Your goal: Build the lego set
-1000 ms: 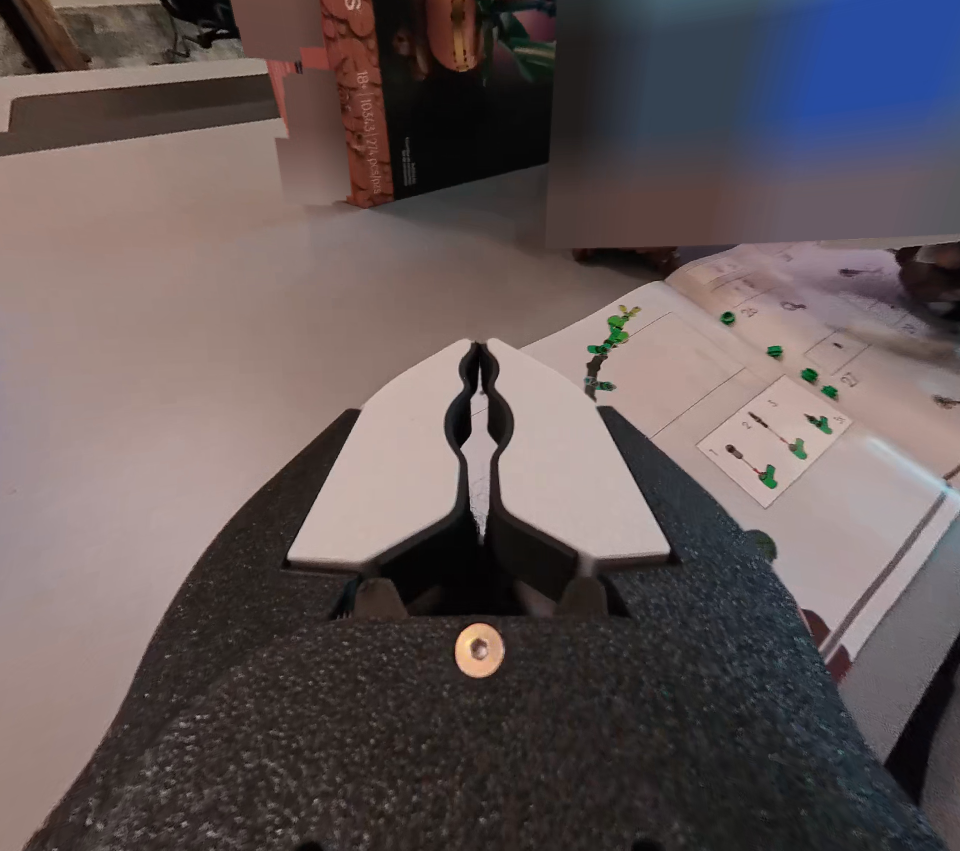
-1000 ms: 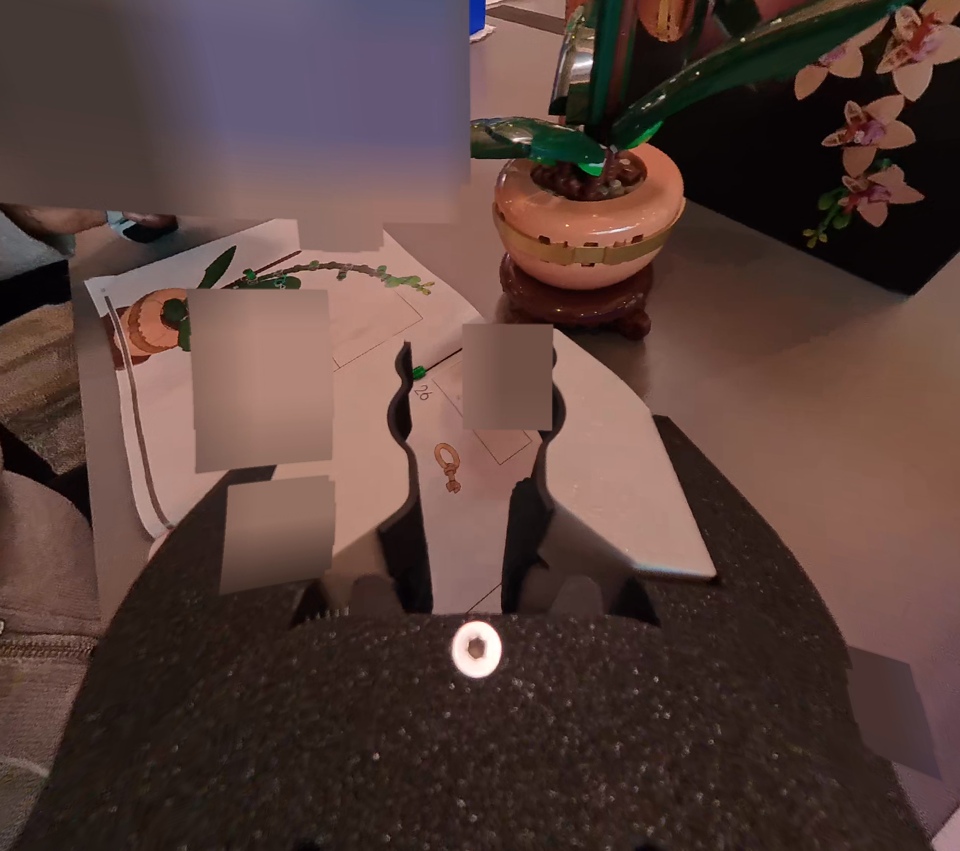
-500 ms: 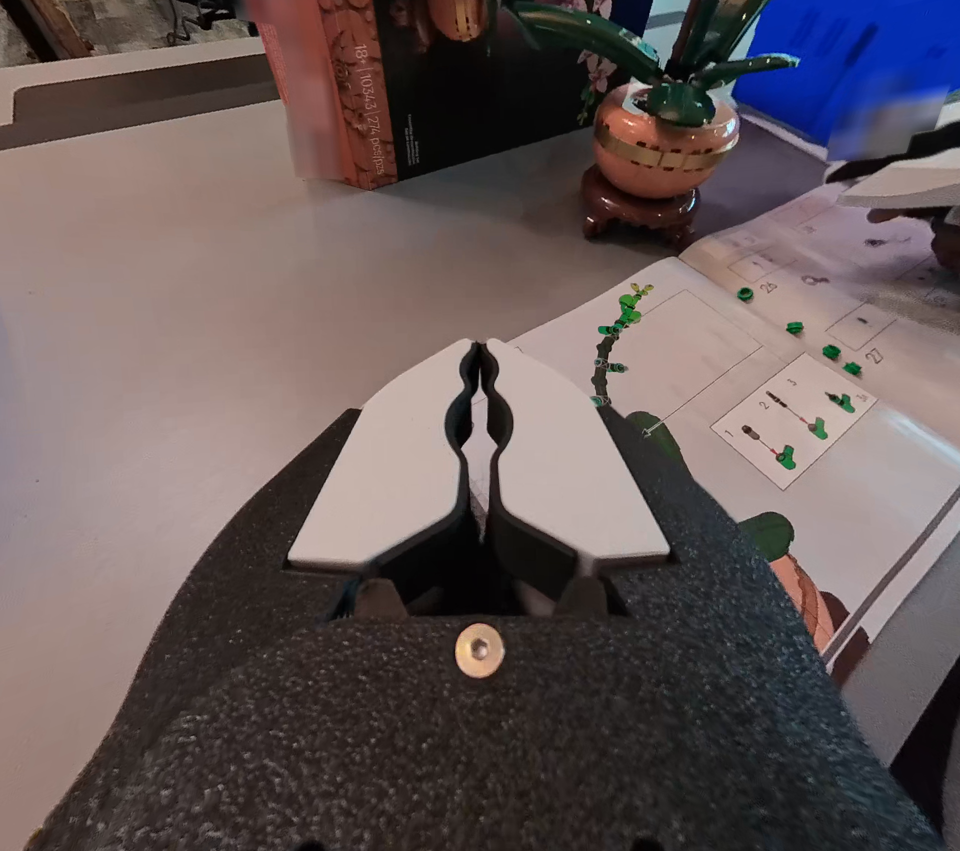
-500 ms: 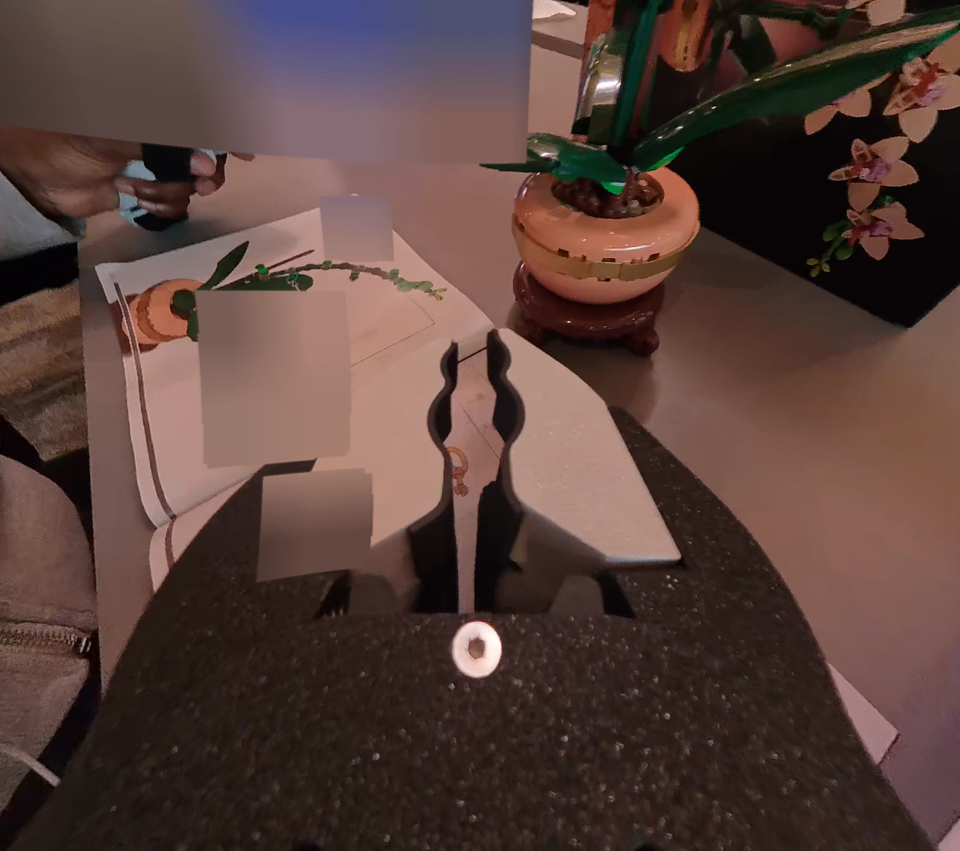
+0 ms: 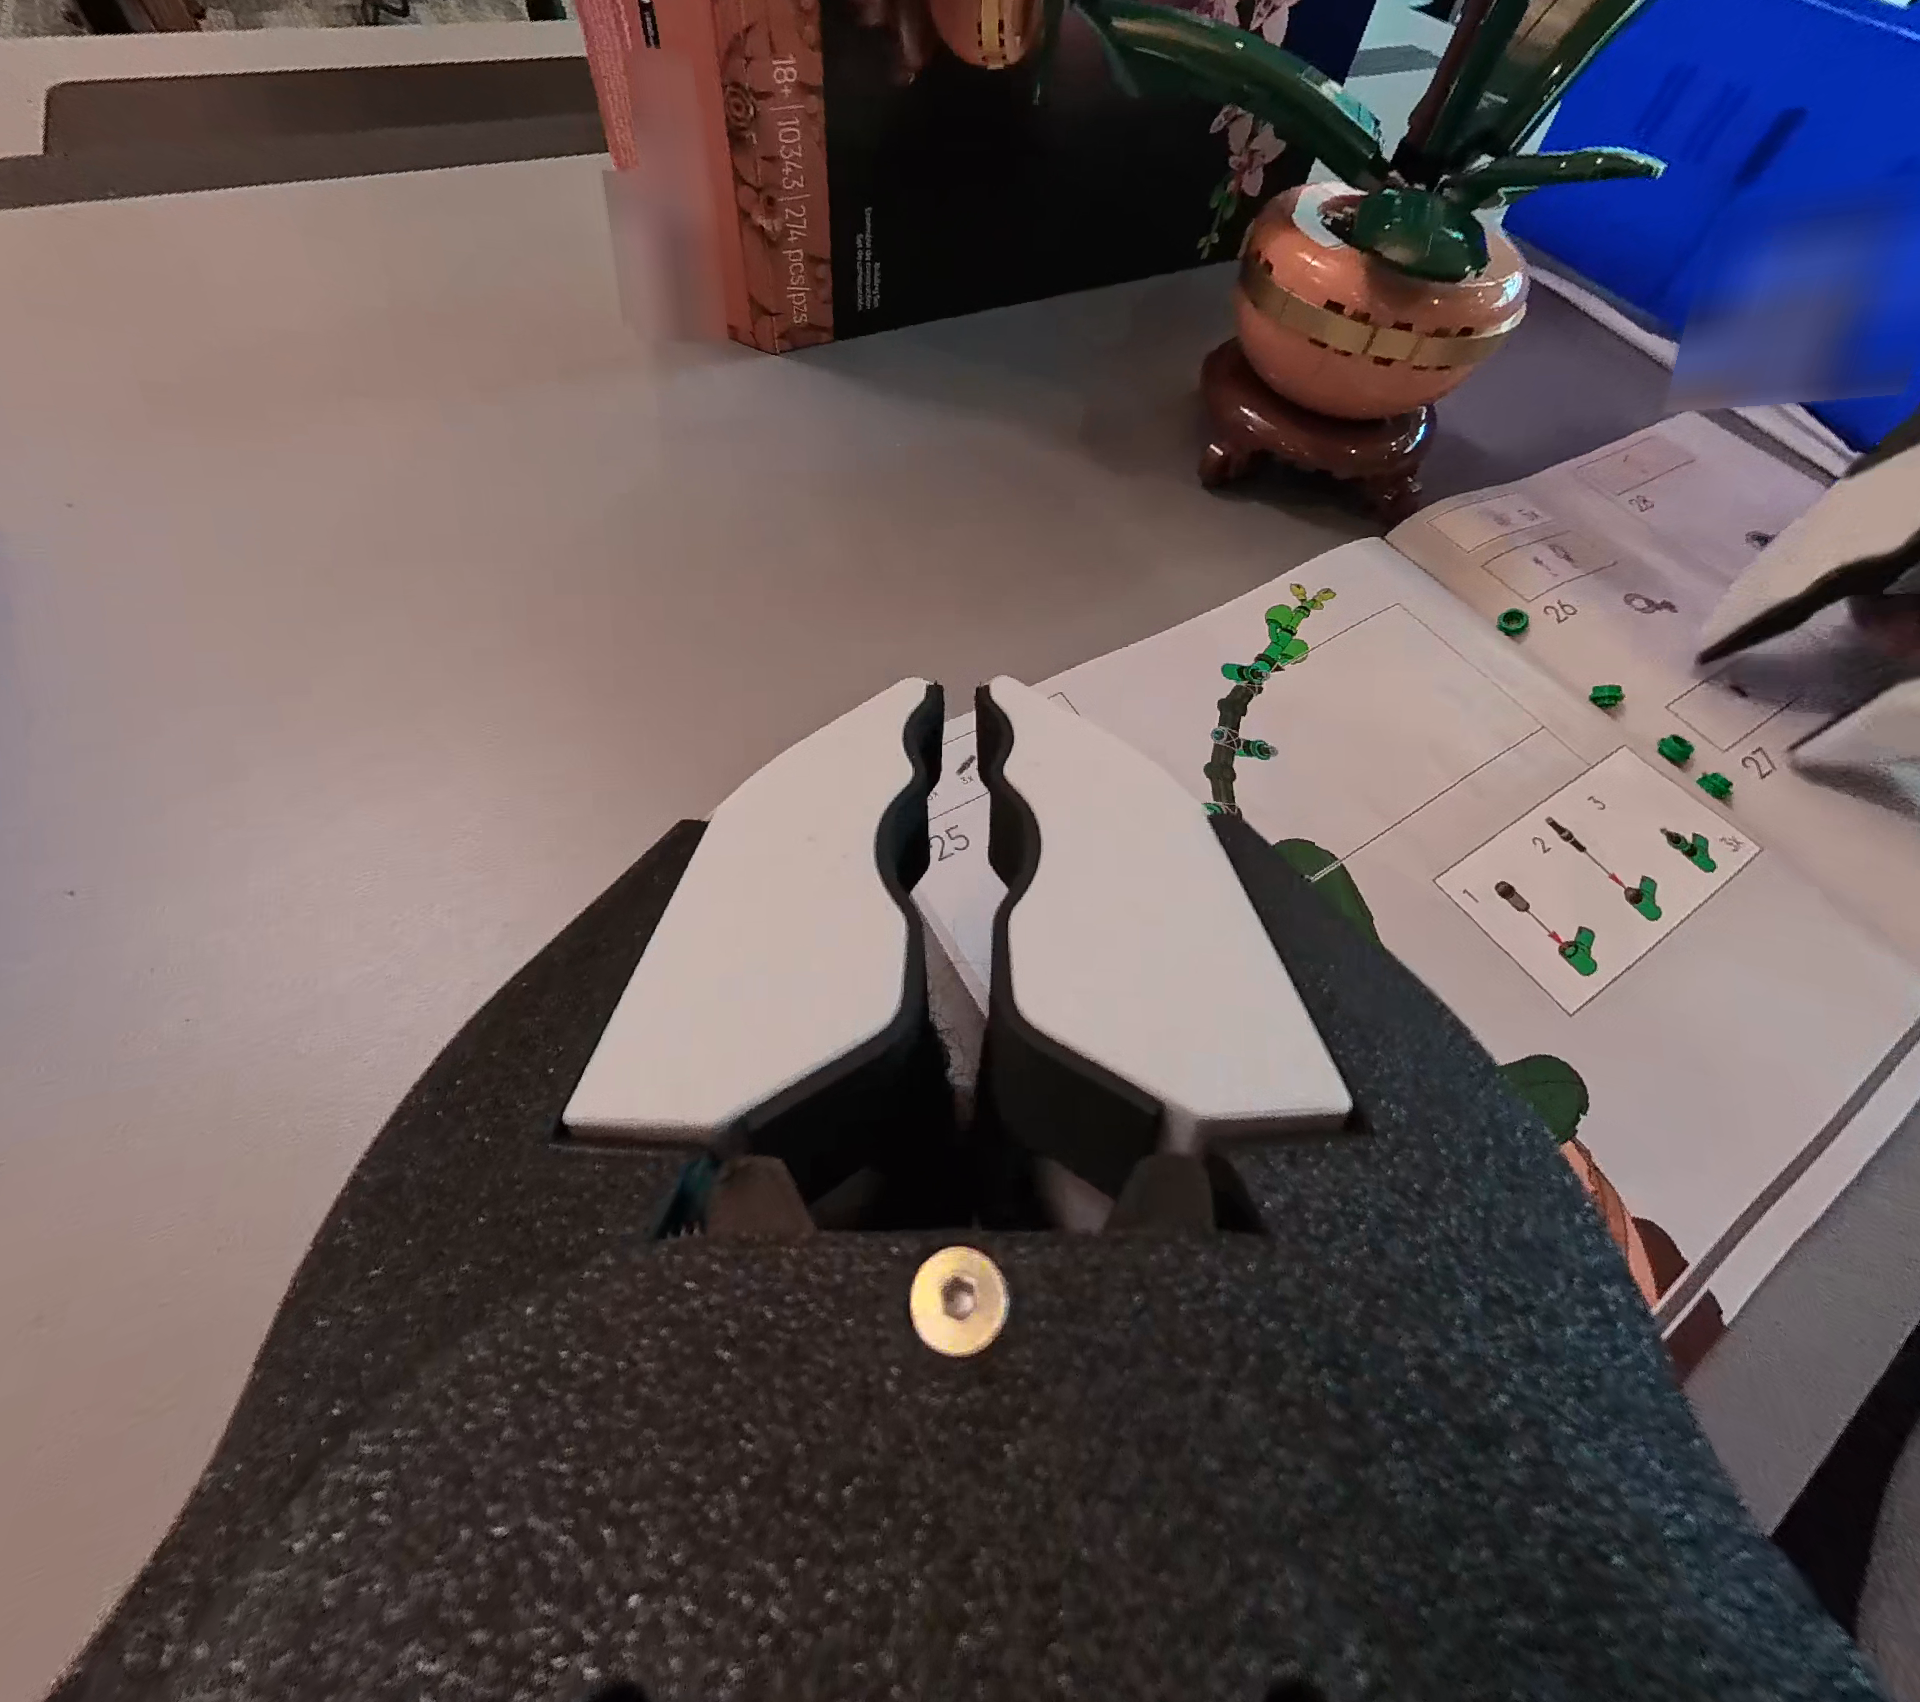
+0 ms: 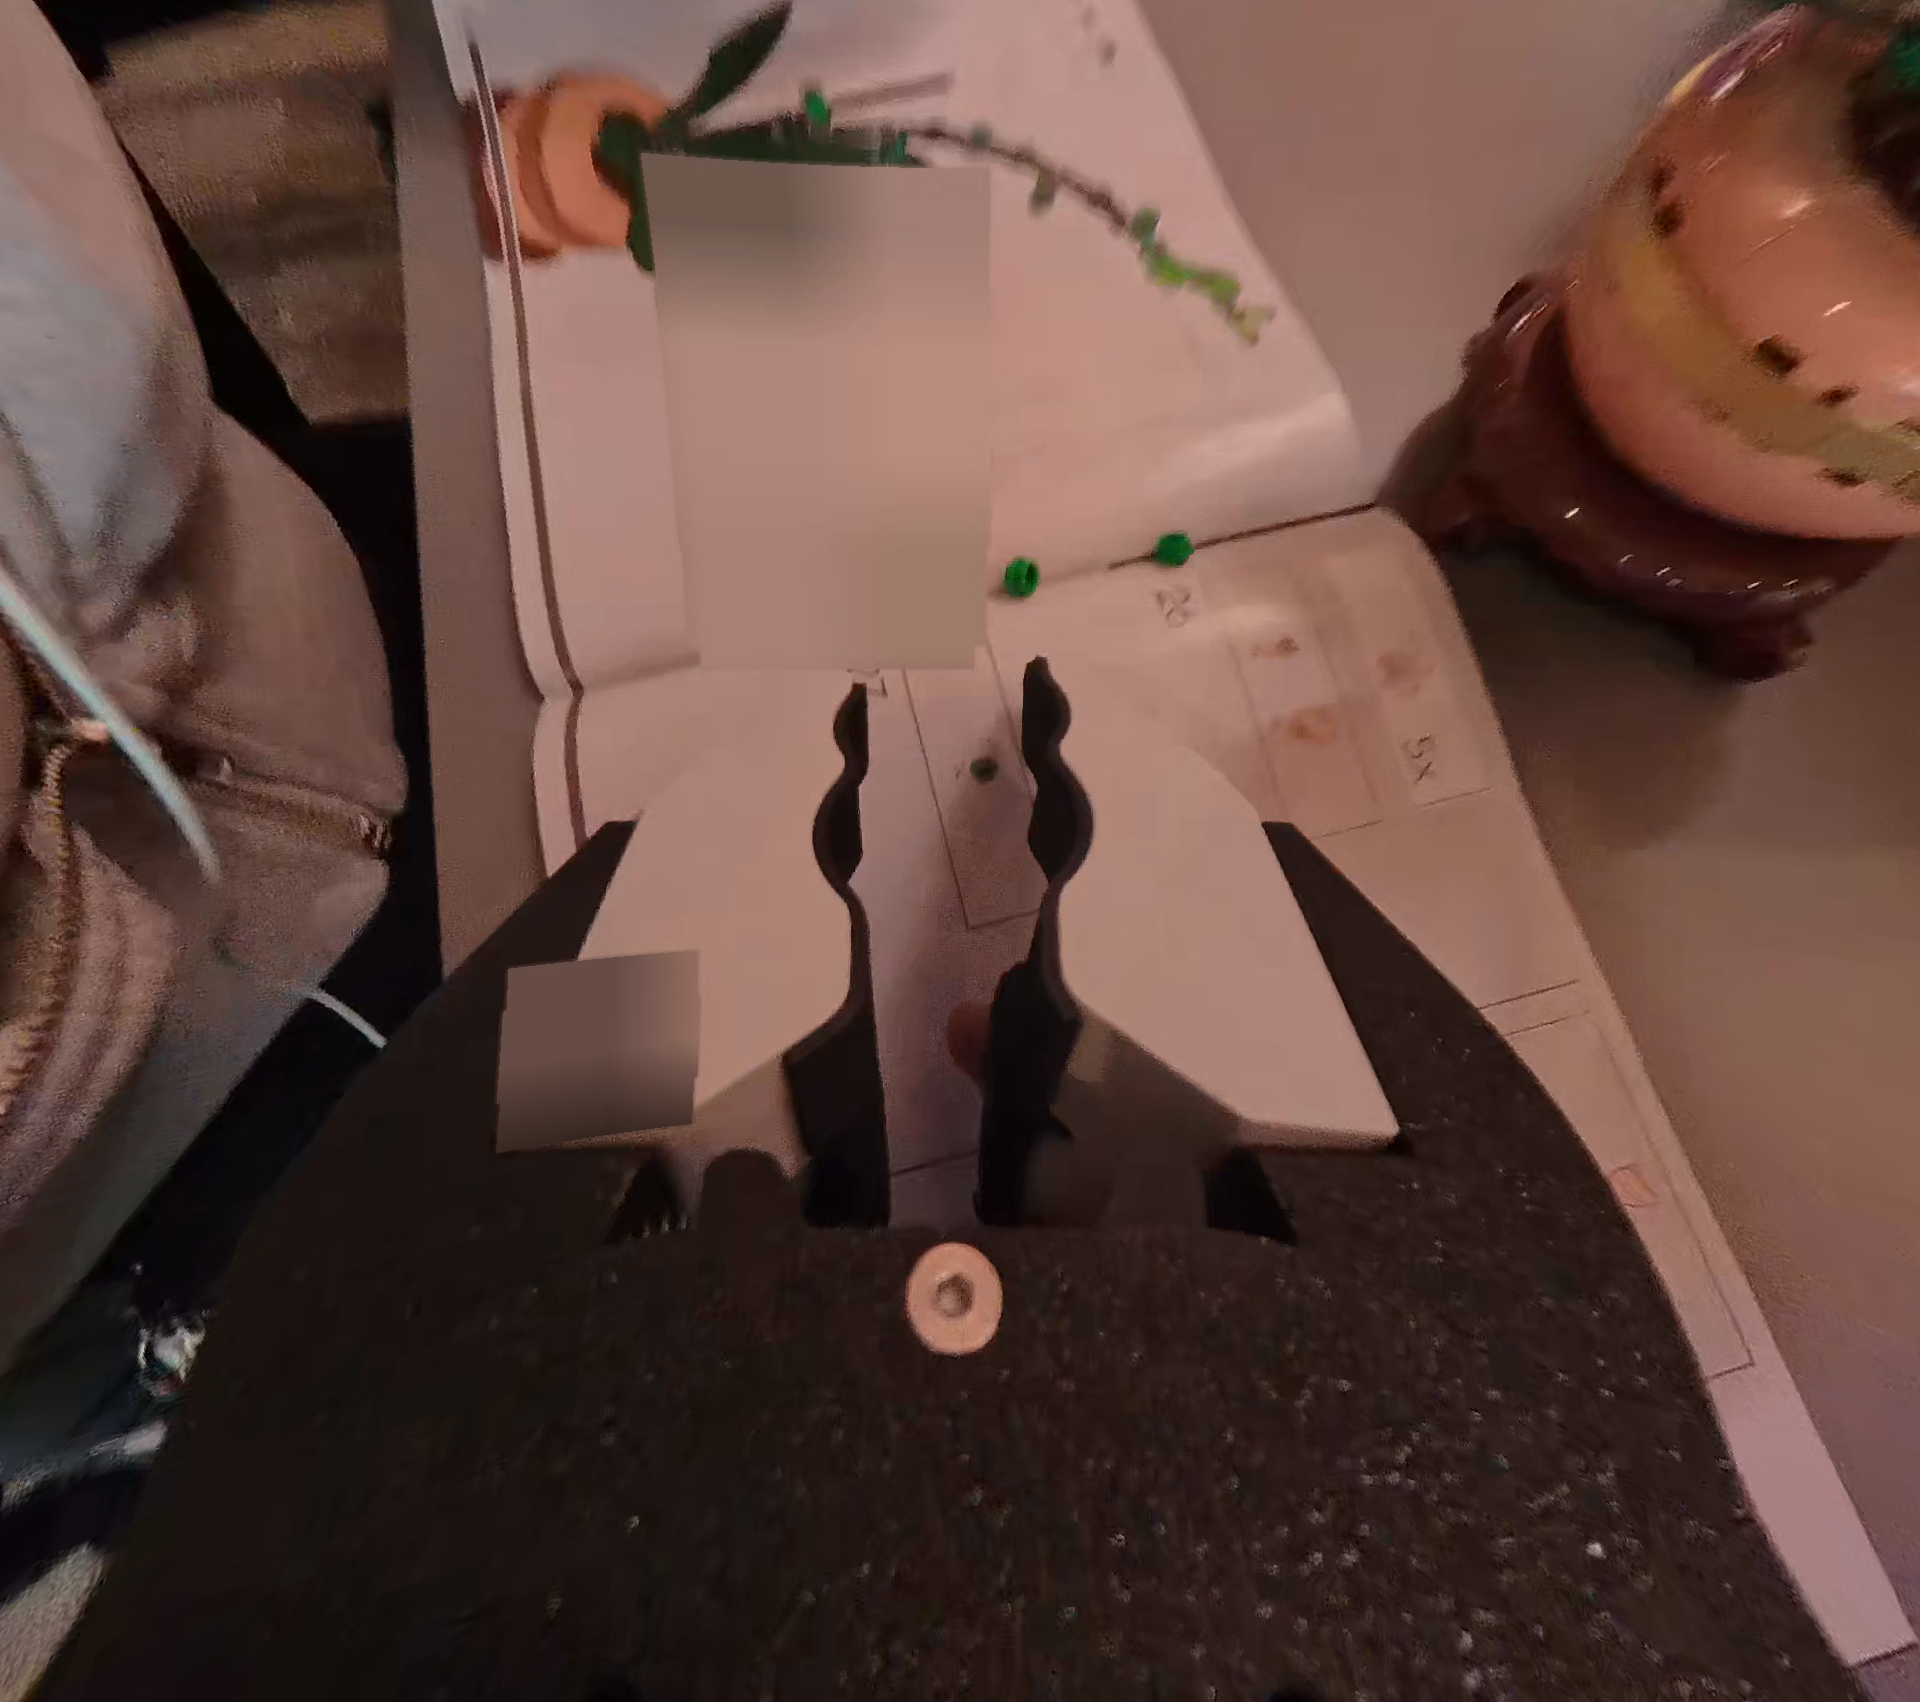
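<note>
Plainly, stage: no piece is picked up by either gripper; the loose green pieces lie on the open booklet and the brick plant stands as built so far.
Left gripper (image 5: 958,696): jaws a narrow slit apart, nothing between them; it hangs over the near left corner of the booklet (image 5: 1455,748), where the page meets the bare counter (image 5: 364,561).
Right gripper (image 6: 943,688): jaws parted with a clear gap and gripping nothing; between them, lower down on the page, is a small green spot (image 6: 982,767), too small to tell whether it is a loose piece or print, and neither finger touches it.
Green pieces: in the right wrist view two round green pieces (image 6: 1021,577) lie just beyond the right fingertips by the booklet's fold; in the left wrist view several such pieces (image 5: 1673,748) are scattered on the right-hand page, near the right gripper at the frame's right edge.
Plant: a pink pot with green leaves on a brown stand (image 5: 1371,322) sits at the far right of the counter, just past the booklet; no flowers show on it.
Box: the set's dark box (image 5: 987,42) stands upright on the far side of the counter, left of the pot.
Left to do: as a judgement, the green pieces are not yet fitted anywhere.
Person: a sleeve and lap (image 6: 156,613) fill the left edge of the right wrist view.
</note>
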The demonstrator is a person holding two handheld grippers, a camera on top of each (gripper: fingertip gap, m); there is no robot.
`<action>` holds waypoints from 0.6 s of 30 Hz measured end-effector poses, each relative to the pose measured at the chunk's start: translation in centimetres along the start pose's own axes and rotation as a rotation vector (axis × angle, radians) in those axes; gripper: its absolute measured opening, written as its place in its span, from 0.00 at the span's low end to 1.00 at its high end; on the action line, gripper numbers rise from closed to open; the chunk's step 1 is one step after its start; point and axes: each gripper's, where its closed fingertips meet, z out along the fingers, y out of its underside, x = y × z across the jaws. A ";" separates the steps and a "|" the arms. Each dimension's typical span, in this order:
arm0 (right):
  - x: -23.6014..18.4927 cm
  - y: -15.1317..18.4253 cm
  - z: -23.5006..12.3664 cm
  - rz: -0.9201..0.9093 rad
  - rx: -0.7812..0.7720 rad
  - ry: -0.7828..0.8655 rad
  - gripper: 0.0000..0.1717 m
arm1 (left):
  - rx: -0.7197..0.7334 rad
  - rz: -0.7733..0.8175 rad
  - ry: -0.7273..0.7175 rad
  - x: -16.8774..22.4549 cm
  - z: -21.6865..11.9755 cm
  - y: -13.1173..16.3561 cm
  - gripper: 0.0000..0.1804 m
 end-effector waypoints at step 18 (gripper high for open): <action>1.5 -0.5 0.7 0.033 0.018 0.039 0.13 | -0.028 -0.010 0.008 0.2 0.2 0.4 0.04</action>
